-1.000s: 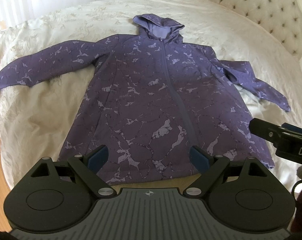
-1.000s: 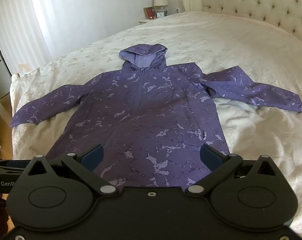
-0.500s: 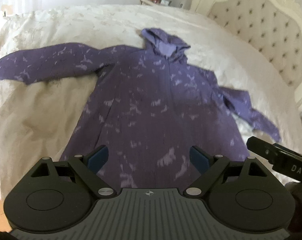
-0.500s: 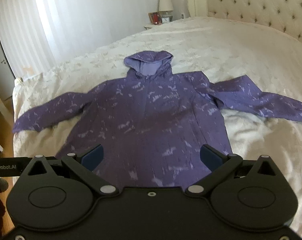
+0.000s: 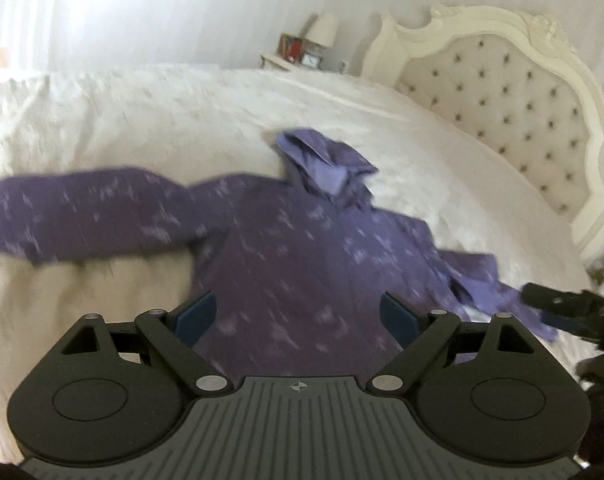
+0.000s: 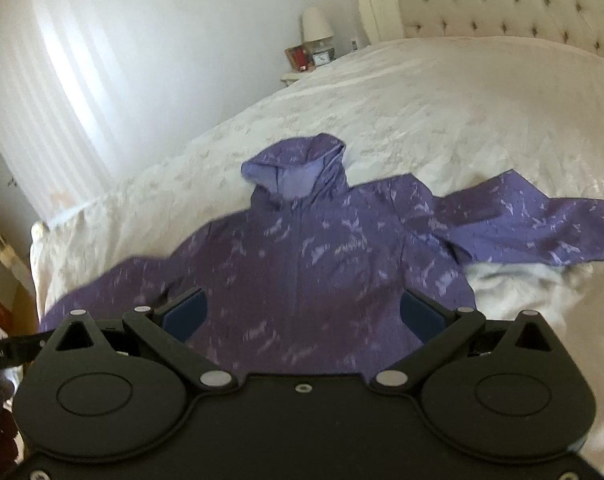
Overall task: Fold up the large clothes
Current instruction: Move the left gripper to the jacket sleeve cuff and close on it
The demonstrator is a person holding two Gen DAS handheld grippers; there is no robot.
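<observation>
Jaws on both grippers, left gripper (image 5: 298,314) & right gripper (image 6: 302,314), gape wide, nothing between them, hovering above the purple jacket (image 6: 325,264). It's spread flat on the bed (image 6: 441,120), front up, sleeves out; prob. laid so for easy folding.

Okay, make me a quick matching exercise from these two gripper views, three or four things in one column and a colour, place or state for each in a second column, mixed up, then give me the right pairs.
Things
1. jacket
2. hood
3. headboard
4. left gripper

Descriptions
A. cream, button-tufted, at the far end of the bed
B. open, nothing between its pads
C. purple with pale marks, spread flat with both sleeves out
D. pale lilac lining showing, pointing away from the grippers

Pairs: 1-C, 2-D, 3-A, 4-B
</observation>
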